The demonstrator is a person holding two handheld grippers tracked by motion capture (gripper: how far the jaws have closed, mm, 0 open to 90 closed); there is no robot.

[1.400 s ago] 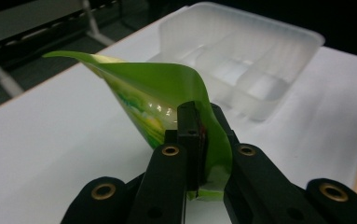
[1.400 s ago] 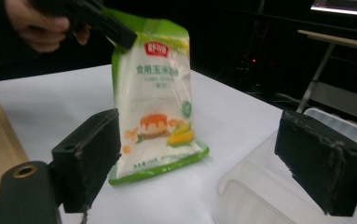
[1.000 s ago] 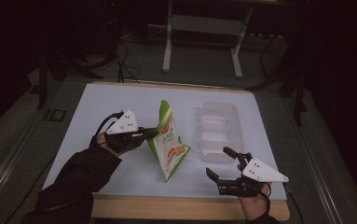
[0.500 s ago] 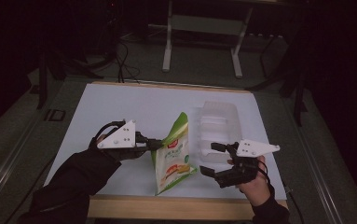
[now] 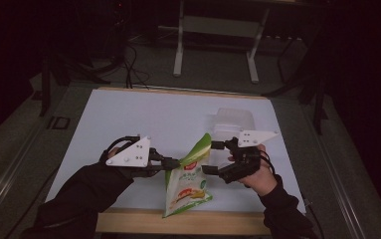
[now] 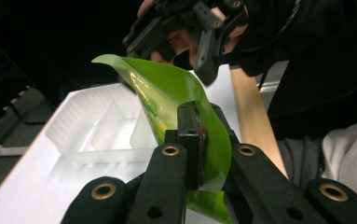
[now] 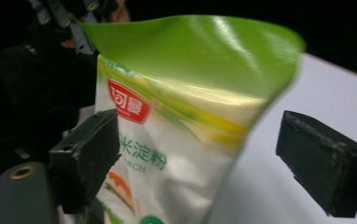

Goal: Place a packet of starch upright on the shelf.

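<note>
A green and white starch bag (image 5: 187, 185) stands tilted near the table's front edge, its green top flap curled up. My left gripper (image 5: 174, 163) is shut on the bag's upper left edge; in the left gripper view the black jaws pinch the green film (image 6: 213, 140) at the gripper's tips (image 6: 195, 135). My right gripper (image 5: 208, 157) is open at the bag's upper right. In the right gripper view the bag (image 7: 176, 135) hangs between the spread jaws of that gripper (image 7: 209, 158), touching neither pad clearly. The right hand and its gripper (image 6: 199, 32) show beyond the flap.
A clear plastic compartment tray (image 5: 233, 122) lies on the white tabletop (image 5: 143, 114) just behind the right gripper, also the tray (image 6: 97, 135) beyond the bag. A wooden strip (image 5: 128, 221) edges the table's front. A metal frame (image 5: 178, 55) stands on the floor behind.
The left gripper has swung the bag down and to the right. The right gripper moved up and left from the front corner until its open jaws flank the bag's top.
</note>
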